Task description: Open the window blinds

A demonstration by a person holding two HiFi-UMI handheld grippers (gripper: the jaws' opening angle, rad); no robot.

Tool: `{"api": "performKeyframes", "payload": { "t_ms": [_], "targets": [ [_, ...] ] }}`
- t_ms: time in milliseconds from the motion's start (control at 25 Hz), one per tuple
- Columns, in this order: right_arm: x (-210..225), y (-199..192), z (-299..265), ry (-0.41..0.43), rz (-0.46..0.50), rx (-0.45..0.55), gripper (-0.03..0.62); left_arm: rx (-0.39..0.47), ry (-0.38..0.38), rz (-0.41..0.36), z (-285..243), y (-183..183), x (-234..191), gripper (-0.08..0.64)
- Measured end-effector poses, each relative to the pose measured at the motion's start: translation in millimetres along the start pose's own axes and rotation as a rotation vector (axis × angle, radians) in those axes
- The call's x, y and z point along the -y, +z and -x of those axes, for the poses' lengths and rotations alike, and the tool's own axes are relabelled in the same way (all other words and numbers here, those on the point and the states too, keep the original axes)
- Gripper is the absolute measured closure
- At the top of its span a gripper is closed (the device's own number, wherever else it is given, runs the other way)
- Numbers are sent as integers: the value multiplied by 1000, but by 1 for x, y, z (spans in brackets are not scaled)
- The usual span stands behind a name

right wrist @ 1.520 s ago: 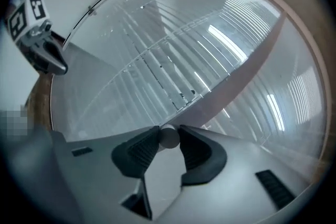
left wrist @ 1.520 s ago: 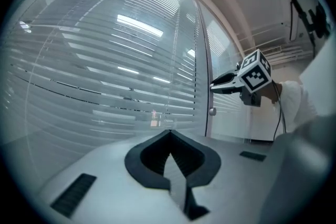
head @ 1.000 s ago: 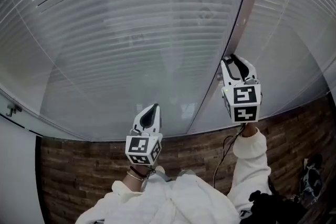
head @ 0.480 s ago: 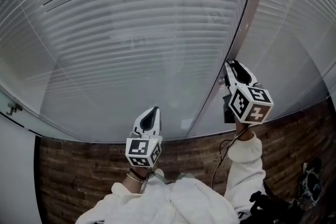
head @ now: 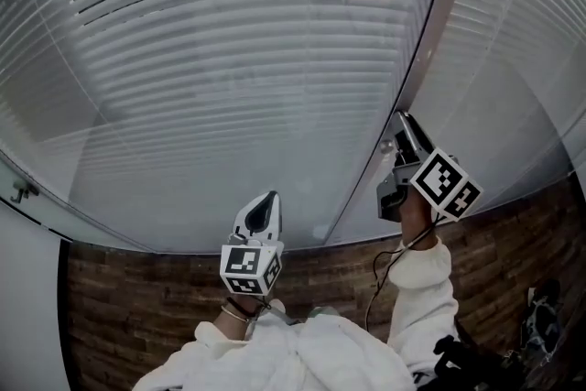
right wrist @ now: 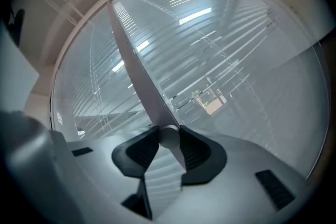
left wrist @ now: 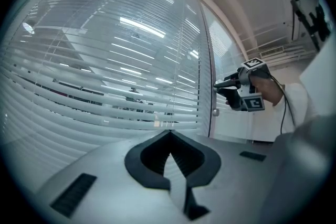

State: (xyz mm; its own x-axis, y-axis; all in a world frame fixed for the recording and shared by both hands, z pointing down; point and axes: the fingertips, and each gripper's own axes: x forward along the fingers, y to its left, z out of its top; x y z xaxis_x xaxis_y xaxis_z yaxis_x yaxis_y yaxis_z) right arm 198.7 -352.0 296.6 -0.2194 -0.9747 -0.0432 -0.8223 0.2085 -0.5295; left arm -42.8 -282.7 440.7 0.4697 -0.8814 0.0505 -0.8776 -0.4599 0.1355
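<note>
Blinds (head: 229,59) fill the head view from 9 o'clock over 12 to 3, hanging behind glass on both sides of a pale upright frame (head: 430,32). Their slats toward 12 o'clock now show darker gaps and more daylight than a second ago, while the lower ones remain a milky sheet. Over that same second the right gripper (head: 403,122) has rolled clockwise on the frame; its marker cube (head: 446,185), earlier square-on, now sits like a diamond. The roll seems to be tilting the slats, so opening looks under way but not finished.

Only the right gripper view shows why: its jaws are clamped on a small round knob (right wrist: 169,137) at the foot of the frame (right wrist: 142,81), one pad on each side. From the head, the gripper body hides that contact. The left gripper view shows a second, smaller knob (left wrist: 215,112) on the frame at 6 o'clock from the right gripper (left wrist: 223,86). The left gripper (head: 265,201) waits at 6 o'clock, its jaws together on nothing (left wrist: 169,139).
</note>
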Motion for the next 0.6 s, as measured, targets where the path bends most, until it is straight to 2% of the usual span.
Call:
{"api": "performKeyframes", "payload": {
  "t_ms": [280, 480, 600],
  "targets": [
    [7, -2, 0, 20, -294, 61, 459, -1, 3, 9, -2, -5, -1, 561],
    [9, -1, 1, 29, -589, 103, 459, 1, 8, 11, -2, -1, -2, 562],
    [13, -3, 1, 45, -728, 127, 459, 3, 11, 12, -2, -1, -4, 563]
  ]
}}
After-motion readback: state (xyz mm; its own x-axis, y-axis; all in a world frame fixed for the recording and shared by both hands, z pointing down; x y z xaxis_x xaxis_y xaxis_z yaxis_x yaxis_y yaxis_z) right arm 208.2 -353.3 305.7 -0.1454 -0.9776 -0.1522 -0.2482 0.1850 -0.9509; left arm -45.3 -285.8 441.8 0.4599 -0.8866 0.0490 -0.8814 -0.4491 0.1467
